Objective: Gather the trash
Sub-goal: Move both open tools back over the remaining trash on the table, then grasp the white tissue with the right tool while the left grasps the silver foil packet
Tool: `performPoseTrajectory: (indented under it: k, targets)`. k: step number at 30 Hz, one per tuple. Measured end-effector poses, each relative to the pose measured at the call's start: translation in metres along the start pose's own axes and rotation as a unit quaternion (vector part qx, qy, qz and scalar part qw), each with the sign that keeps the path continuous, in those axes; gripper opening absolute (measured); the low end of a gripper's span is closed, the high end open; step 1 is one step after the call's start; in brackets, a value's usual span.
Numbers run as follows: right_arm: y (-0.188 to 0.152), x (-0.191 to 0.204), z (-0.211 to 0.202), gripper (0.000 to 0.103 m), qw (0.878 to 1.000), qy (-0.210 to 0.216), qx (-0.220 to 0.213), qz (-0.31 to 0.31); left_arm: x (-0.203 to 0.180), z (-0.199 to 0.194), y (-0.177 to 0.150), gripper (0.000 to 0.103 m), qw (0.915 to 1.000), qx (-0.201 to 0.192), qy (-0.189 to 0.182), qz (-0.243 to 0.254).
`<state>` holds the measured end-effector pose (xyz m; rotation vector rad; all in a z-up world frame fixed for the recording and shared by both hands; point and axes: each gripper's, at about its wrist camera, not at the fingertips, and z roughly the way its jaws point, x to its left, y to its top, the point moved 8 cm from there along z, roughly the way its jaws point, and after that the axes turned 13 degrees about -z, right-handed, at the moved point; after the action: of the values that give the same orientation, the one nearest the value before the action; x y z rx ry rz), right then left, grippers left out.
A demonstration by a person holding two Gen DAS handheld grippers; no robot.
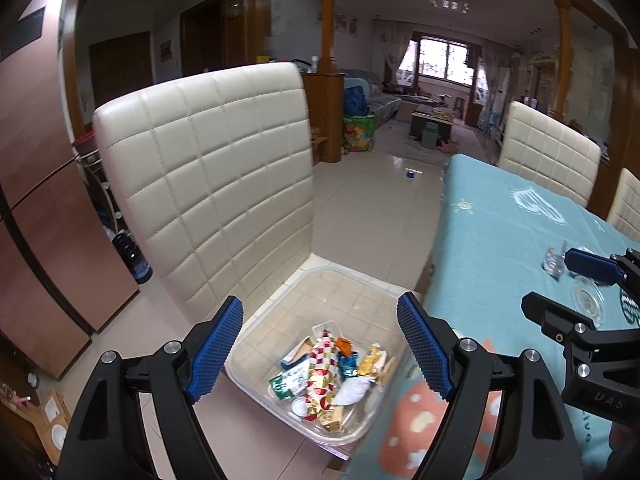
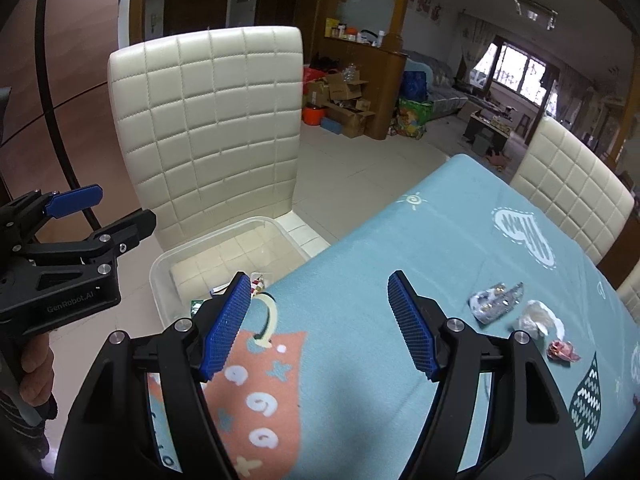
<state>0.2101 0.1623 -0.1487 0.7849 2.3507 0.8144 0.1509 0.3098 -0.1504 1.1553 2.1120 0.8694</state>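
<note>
A clear plastic bin (image 1: 280, 320) stood on the seat of a cream quilted chair just beside the worktop's edge, open-topped, with a heap of crumpled wrappers (image 1: 332, 376) in red-and-white, green, orange and yellow piled in its near corner. Three pieces of trash lay near one another on the worktop's light blue cloth, well apart from the bin: a flattened silvery foil wrapper (image 2: 496, 300), a crumpled white tissue (image 2: 538, 318) just beside it, and a small scrunched pinkish-red wrapper (image 2: 562, 351) nearest the worktop's edge.
</note>
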Motion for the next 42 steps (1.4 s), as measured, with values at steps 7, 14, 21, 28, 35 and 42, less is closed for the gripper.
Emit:
performPoseTrajectory:
  k: [7,14,21,28,35,42]
  targets:
    - [-0.04,-0.047,-0.015,0.072,0.998,-0.028,0.017,0.046,-0.047,-0.008,-0.006,0.078,0.9989,0.001,-0.029,0.036]
    - [-0.084,-0.105,-0.026,0.072,0.993,-0.059,0.032,0.098,-0.103,-0.01,-0.017,0.078,0.9952,0.009,-0.058,0.078]
    - [-0.123,-0.161,-0.033,0.072,0.986,-0.082,0.043,0.142,-0.161,-0.003,-0.025,0.078,0.9895,0.02,-0.078,0.12]
    - [-0.141,-0.196,-0.025,0.071,0.983,-0.09,0.051,0.153,-0.217,0.01,-0.031,0.078,0.9832,0.035,-0.094,0.153]
    - [-0.14,-0.22,0.004,0.071,0.983,-0.08,0.056,0.158,-0.26,0.04,-0.041,0.078,0.9751,0.067,-0.11,0.18]
    - [-0.134,-0.24,0.038,0.065,0.984,-0.067,0.054,0.156,-0.281,0.078,-0.046,0.078,0.9701,0.1,-0.12,0.186]
